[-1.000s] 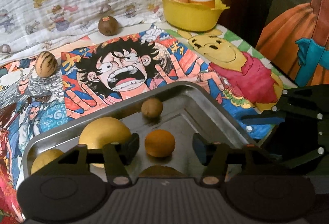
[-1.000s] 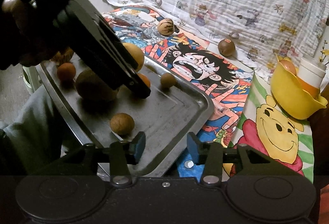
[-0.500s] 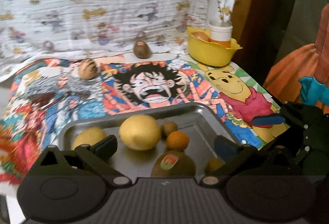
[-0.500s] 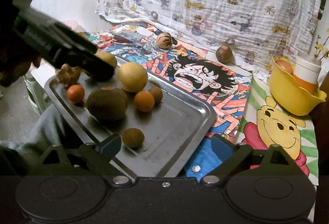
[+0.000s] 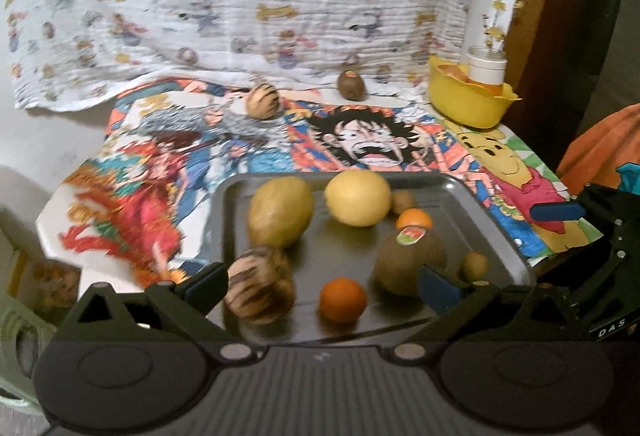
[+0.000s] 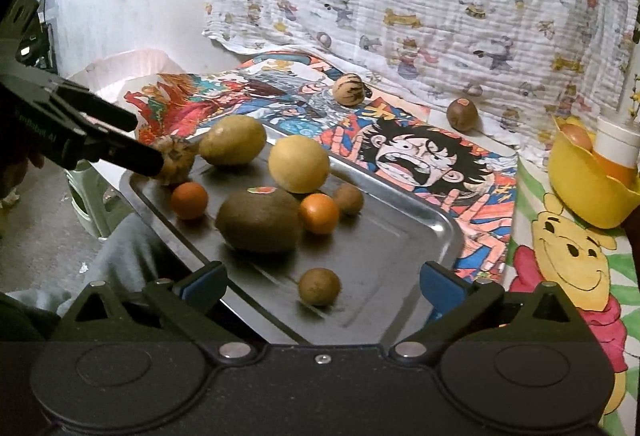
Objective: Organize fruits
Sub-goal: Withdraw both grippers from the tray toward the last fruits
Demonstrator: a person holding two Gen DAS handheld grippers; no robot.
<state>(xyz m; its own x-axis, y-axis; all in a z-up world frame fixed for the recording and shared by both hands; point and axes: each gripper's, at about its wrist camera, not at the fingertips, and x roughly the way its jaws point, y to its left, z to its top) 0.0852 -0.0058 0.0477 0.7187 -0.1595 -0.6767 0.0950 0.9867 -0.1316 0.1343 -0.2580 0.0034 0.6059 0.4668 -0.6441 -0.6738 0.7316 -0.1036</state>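
Fruits (image 6: 258, 220) on tray (image 6: 400, 236)

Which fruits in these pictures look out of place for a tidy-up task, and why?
Two fruits lie off the metal tray, on the cartoon mat near the hanging cloth: a striped round fruit and a brown kiwi. The rest sit on the tray. Nothing looks spilled or damaged.

"DAS" printed on right gripper (image 5: 556, 212) body.

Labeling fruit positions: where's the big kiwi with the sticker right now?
The big kiwi lies on the metal tray, centre in the right wrist view, between two small oranges, just in front of the large yellow fruit.
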